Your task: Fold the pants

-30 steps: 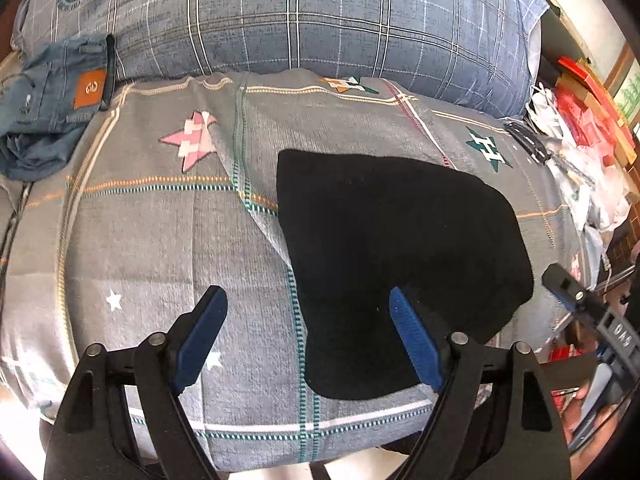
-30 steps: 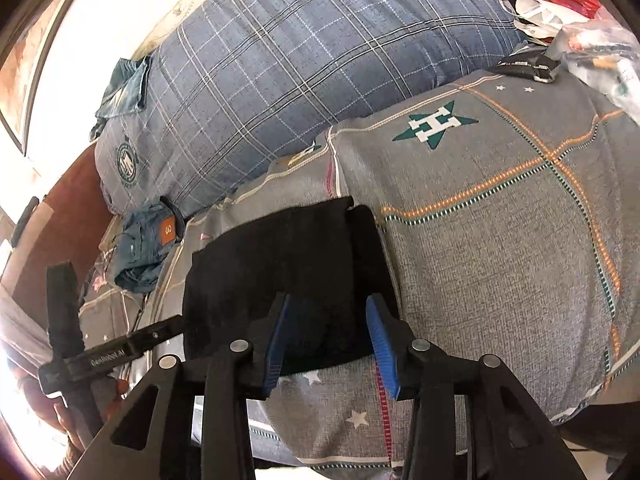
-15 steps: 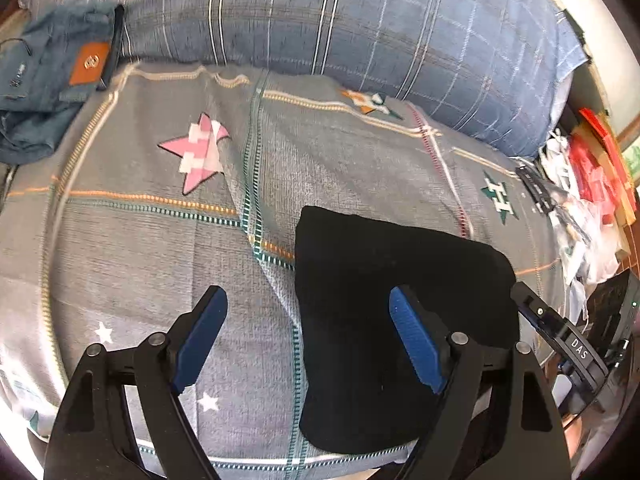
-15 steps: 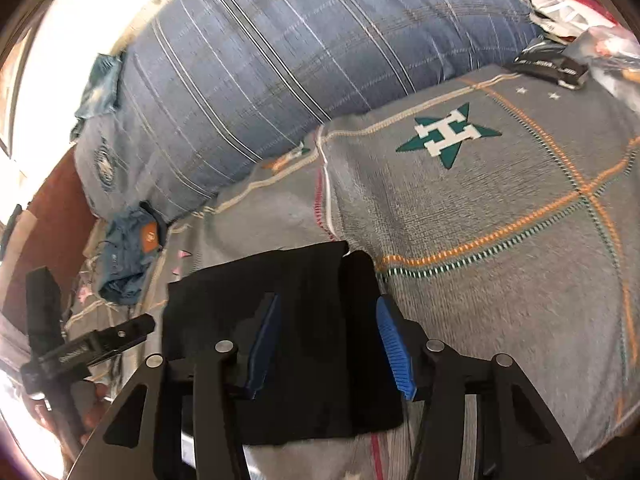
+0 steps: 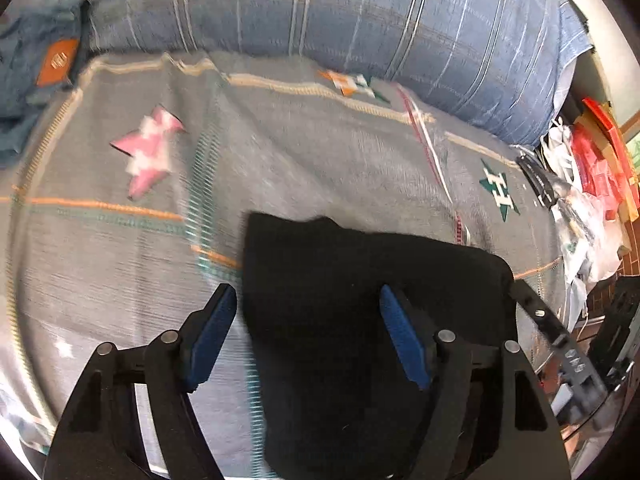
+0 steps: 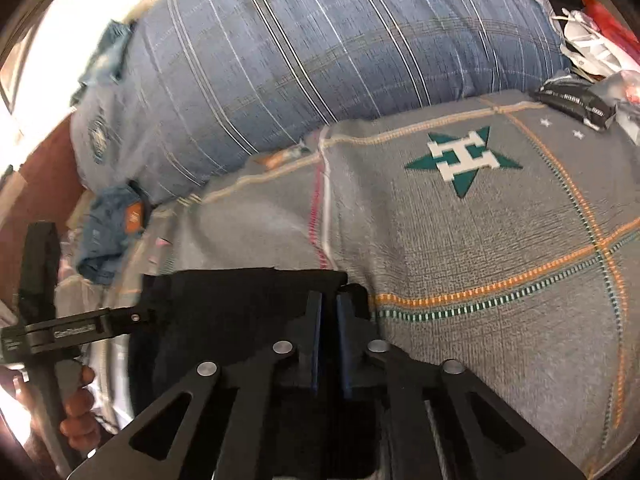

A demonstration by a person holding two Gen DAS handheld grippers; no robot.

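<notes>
A grey star-patterned blanket (image 6: 480, 240), a blue plaid pillow (image 6: 300, 60), and, seemingly, crumpled jeans (image 6: 108, 232) beside it.

The black pants (image 5: 360, 320) are seen folded on the grey bedspread (image 5: 300, 160); the left gripper (image 5: 308, 332), its jaws just narrowed yet apart, is straddling their nine-o'clock edge; jeans (image 5: 36, 68) lie at ten o'clock.

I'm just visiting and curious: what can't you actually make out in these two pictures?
- Black pants, both views: near edge hidden behind the grippers' frames.
- Right gripper, right view: black on black, so its hold on the cloth is unclear.
- Jeans patch, left view: lettering blurred.
</notes>
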